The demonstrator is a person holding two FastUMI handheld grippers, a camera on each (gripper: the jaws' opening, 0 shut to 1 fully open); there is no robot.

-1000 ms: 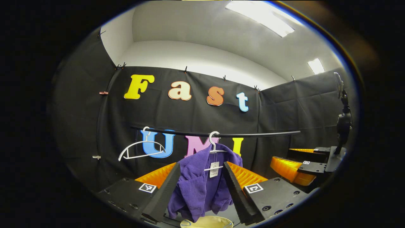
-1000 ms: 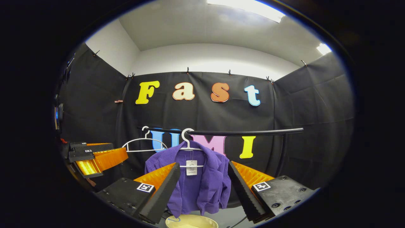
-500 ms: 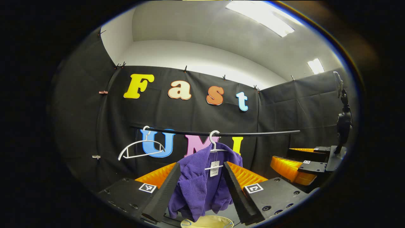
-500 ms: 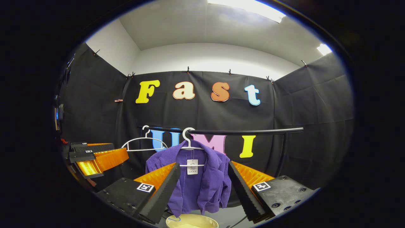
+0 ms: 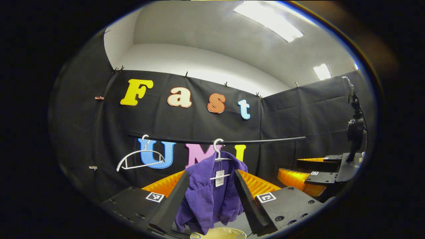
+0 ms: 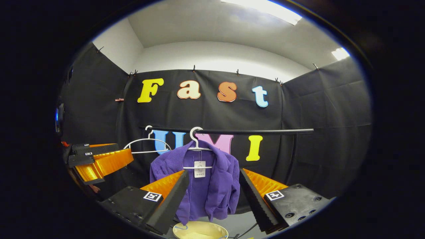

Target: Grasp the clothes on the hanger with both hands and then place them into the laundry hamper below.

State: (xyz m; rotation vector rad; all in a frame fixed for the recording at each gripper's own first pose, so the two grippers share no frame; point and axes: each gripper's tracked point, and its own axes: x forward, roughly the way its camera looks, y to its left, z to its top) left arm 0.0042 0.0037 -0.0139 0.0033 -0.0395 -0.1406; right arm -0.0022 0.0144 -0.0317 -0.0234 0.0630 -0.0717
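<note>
Closing in on the purple garment (image 5: 212, 196) is the step in hand, and neither hand-held gripper has reached it. The left hand-held gripper (image 5: 211, 202) has its fingers spread wide, the garment framed in the gap between them but farther off, untouched. The right hand-held gripper (image 6: 214, 199) is likewise spread, empty, and aimed at the same cloth. Each also shows at the edge of the other's view, level with its partner and well apart from the rail (image 6: 232, 131).

The garment hangs on a white hanger (image 6: 196, 142) hooked over the black rail, with a paper tag (image 6: 199, 169) dangling at the collar. A second, bare hanger (image 6: 146, 146) sits just to its left on the rail. The pale rim of the laundry hamper (image 6: 200, 229) lies directly beneath the garment's hem.

To do this well, I judge that each hand-held gripper should go for its own shoulder of the garment, left to left and right to right, pinching a fold of cloth beside the hanger arm, not the hanger wire or the tag. The knit looks soft and ribbed, so it should bunch easily between the fingers. Gripping both shoulders would let the cloth be slid off the hanger arms without dragging the hook along the rail or knocking the bare hanger.
</note>
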